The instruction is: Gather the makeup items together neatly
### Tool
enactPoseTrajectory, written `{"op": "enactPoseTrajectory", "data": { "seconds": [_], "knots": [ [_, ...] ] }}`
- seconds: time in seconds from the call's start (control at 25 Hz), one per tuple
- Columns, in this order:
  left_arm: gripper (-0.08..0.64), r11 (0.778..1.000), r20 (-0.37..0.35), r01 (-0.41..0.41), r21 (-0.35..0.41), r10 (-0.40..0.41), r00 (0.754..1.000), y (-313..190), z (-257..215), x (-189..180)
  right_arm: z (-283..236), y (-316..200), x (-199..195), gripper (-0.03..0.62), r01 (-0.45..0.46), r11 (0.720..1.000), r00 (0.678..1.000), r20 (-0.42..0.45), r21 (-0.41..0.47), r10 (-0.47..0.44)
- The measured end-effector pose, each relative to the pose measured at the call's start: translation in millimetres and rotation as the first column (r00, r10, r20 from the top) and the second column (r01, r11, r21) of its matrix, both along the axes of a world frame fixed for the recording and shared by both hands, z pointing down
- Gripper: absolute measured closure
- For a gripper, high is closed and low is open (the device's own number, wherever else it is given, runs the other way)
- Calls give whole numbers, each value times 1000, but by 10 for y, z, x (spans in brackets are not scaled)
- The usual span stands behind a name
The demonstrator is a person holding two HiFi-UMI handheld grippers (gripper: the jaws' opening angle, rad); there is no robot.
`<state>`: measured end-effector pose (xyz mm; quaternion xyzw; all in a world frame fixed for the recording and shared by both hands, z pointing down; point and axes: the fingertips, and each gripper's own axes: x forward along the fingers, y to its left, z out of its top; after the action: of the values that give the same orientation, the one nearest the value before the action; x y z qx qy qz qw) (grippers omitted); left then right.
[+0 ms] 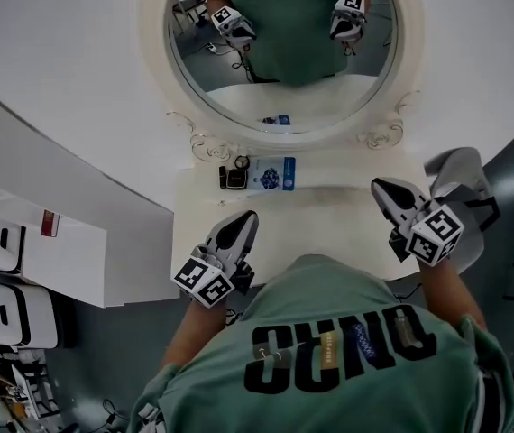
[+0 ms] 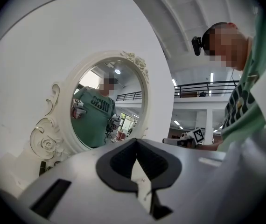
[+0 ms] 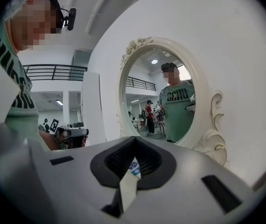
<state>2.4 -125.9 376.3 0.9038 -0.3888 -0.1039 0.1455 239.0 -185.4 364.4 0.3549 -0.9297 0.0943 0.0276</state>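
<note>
Above the white table [image 1: 329,231], left gripper [image 1: 242,226] and right gripper [image 1: 385,195] hover with jaws pressed together, empty.

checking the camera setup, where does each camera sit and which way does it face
Head view: on the person's head, looking steeply down at the table, makeup items and mirror; shows green shirt, left gripper, right gripper.
Left gripper view: on the left gripper, looking along its closed jaws at the mirror; shirt and right gripper at right.
Right gripper view: on the right gripper, looking along its closed jaws at the mirror; shirt and left gripper at left.
Shared: both gripper views see mirror and other gripper.
</note>
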Motion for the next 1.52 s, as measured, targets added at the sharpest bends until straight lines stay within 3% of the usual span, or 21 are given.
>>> {"op": "enactPoseTrajectory", "data": {
  "seconds": [0.12, 0.32, 0.44, 0.6, 0.76, 1.08, 1.32, 1.44, 1.52],
  "knots": [
    [552, 1000, -9, 3, -5, -3, 1000, -11, 34, -119, 53, -38, -122, 595, 13, 1000, 1000, -14, -17, -14],
    [552, 999, -9, 33, -41, -34, 999, -36, 188, -492, 305, -283, -799, 386, 152, 987, 980, -118, -59, -158],
    [552, 995, -19, 71, -71, -73, 997, -59, 303, -817, 562, -534, -1360, 344, 239, 968, 945, -211, -79, -250],
    [552, 985, -25, 126, -120, -130, 991, 51, 467, -1216, 1199, -817, -2009, 312, 322, 934, 866, -350, -156, -357],
    [552, 973, -21, 162, -163, -168, 986, 177, 650, -1574, 1920, -1145, -2408, 293, 317, 918, 809, -438, -239, -393],
    [552, 948, -29, 208, -242, -221, 975, 404, 1014, -1966, 2780, -1582, -2501, 275, 231, 911, 756, -528, -341, -388],
    [552, 946, -37, 202, -253, -218, 975, 458, 1075, -1975, 2794, -1533, -2490, 312, 229, 896, 729, -543, -379, -416],
    [552, 951, -41, 195, -238, -210, 977, 468, 1011, -1902, 2790, -1408, -2425, 519, 241, 901, 693, -586, -361, -420],
    [552, 954, -40, 193, -228, -208, 977, 480, 962, -1857, 2754, -1312, -2362, 549, 246, 910, 681, -609, -334, -408]
  ]
}}
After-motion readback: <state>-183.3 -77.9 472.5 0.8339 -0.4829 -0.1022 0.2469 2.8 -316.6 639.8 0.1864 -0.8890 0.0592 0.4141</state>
